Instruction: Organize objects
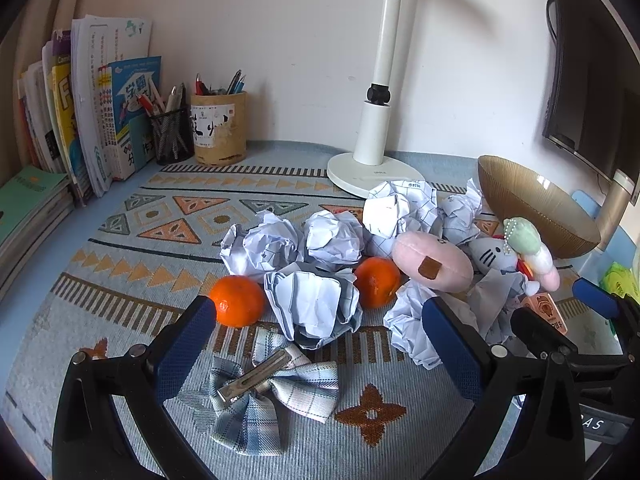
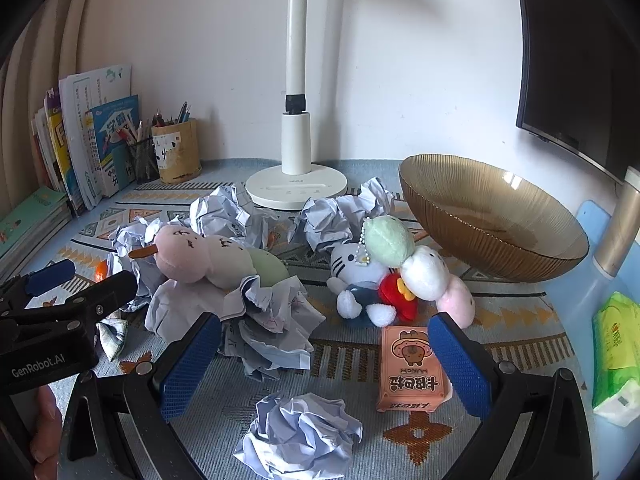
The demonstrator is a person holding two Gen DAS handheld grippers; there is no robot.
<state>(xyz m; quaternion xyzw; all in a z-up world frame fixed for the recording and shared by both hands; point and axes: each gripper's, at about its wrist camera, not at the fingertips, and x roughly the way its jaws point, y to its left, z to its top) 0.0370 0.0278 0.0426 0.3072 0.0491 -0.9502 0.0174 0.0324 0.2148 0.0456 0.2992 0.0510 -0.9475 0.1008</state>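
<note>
At near edge of mat (image 1: 120,264), my left gripper (image 1: 320,344) and right gripper (image 2: 326,364) both gape, empty. Bow clip (image 1: 272,392), oranges (image 1: 238,300), paper balls (image 1: 316,308), plush toys (image 2: 400,276) lie mid-mat, unsorted. Bowl (image 2: 492,216) at far right empty. I judge nothing done.

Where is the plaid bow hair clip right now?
In the left wrist view, the plaid bow hair clip lies flat on the patterned mat, low centre between the open left tool's fingers, just before a crumpled paper ball.
</note>
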